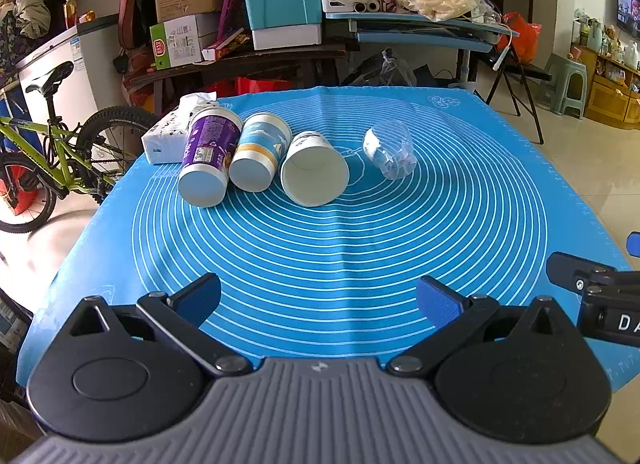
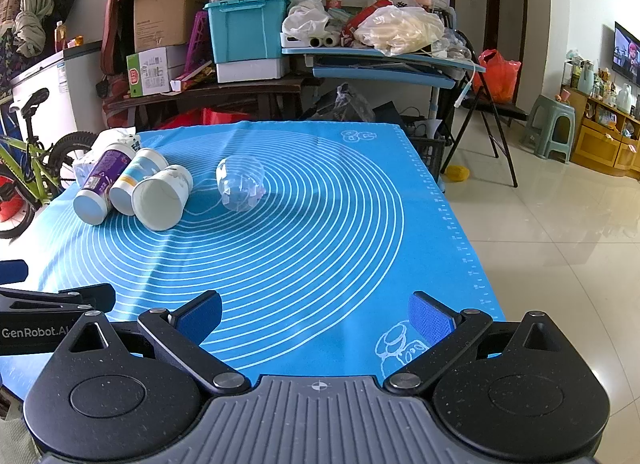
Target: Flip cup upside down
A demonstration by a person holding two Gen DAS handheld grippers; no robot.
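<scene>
The left tongs [image 1: 318, 298] are spread wide and hold nothing, hovering low over the near edge of the blue mat [image 1: 340, 248] that covers the tabletop. The right tongs [image 2: 316, 314] are likewise wide open and empty, beside the left ones, over the mat's near right corner. Each pair shows at the edge of the other's view, so they sit close side by side, both pointing toward the far end of the mat.

Nothing lies between the tongs and the cups. Four cups lie on their sides in a row at the far left of the mat. The purple cup [image 1: 208, 156] and the blue-and-yellow cup [image 1: 260, 152] lie pressed together, bottoms toward the cameras. The white paper cup [image 1: 314, 170] lies just beside them, its open mouth facing the tongs. The clear plastic cup [image 1: 389, 152] lies apart to the right, nearer the mat's middle.

A tissue pack [image 1: 168, 136] sits behind the purple cup, touching it. A green bicycle [image 1: 52, 152] stands left of the tabletop.
</scene>
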